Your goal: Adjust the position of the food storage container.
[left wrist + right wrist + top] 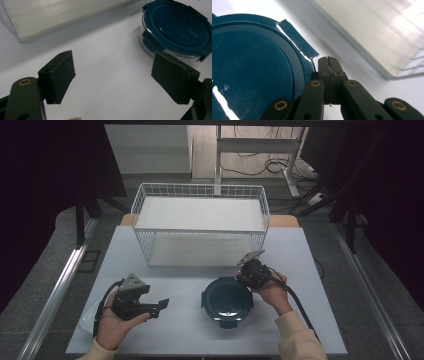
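Note:
A round glass container with a dark teal clip-on lid sits on the white table, near the front centre. My right gripper is at its far right rim. In the right gripper view the jaws are pressed together with nothing between them, their tip just beside the lid's raised clip flap. My left gripper is held open left of the container, a short gap away. In the left gripper view its pads stand wide apart over bare table, and the container lies ahead to the right.
A white wire basket stands at the back centre of the table, its solid base close ahead of the left gripper. A pale translucent object lies at the table's left front edge beside the left hand.

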The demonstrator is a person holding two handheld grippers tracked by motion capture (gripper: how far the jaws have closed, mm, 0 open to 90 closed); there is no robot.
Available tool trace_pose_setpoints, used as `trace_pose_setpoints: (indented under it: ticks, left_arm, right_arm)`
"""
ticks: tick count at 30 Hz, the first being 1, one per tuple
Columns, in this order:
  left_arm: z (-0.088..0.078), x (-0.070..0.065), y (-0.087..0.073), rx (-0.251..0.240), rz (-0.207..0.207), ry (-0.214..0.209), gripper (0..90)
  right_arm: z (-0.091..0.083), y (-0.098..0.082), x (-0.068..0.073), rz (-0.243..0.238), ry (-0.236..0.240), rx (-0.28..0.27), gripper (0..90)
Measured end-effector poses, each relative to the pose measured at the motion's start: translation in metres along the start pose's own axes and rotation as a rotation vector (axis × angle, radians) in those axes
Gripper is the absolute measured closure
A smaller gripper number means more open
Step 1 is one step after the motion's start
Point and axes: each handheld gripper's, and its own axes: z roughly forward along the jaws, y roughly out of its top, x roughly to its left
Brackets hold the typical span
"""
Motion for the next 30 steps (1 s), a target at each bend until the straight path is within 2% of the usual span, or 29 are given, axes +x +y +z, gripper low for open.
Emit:
trace_pose_setpoints:
  ticks: [6, 12, 17, 21, 22, 23, 26, 27, 28, 30]
  left_arm:
    - [0.001, -0.001, 0.0, 0.004, 0.002, -0.002, 18.6]
    - [0.002, -0.003, 0.0, 0.004, 0.004, -0.004, 18.6]
    - [0.003, -0.004, 0.0, 0.008, 0.007, -0.003, 18.6]
    - [0.004, -0.006, 0.0, 0.009, 0.011, -0.007, 18.6]
    - [0.003, -0.007, 0.0, 0.008, 0.013, -0.009, 18.6]
    - [0.003, -0.008, 0.0, 0.004, 0.014, -0.01, 18.6]
    - [0.003, -0.01, 0.0, 0.002, 0.013, -0.011, 18.6]
    - [0.003, -0.01, 0.0, 0.002, 0.013, -0.011, 18.6]
    - [0.003, -0.011, 0.0, 0.004, 0.017, -0.009, 18.6]
    - [0.004, -0.013, 0.0, 0.006, 0.02, -0.012, 18.6]
  right_arm:
    - [-0.001, -0.001, 0.016, -0.012, 0.005, -0.004, 90.0]
    - [-0.001, -0.001, 0.025, -0.014, 0.01, -0.01, 90.0]
    - [-0.001, -0.001, 0.028, -0.009, 0.014, -0.022, 90.0]
    - [-0.002, -0.004, 0.024, -0.011, 0.035, -0.038, 89.8]
    - [-0.008, -0.008, 0.022, 0.014, 0.002, -0.067, 89.8]
    - [-0.012, -0.01, 0.021, 0.031, -0.012, -0.083, 89.8]
    - [-0.03, -0.019, 0.021, 0.073, -0.017, -0.139, 89.8]
    - [-0.03, -0.019, 0.021, 0.073, -0.017, -0.139, 89.8]
    - [-0.042, -0.026, 0.024, 0.09, -0.013, -0.167, 89.7]
    - [-0.053, -0.033, 0.026, 0.109, 0.002, -0.196, 89.3]
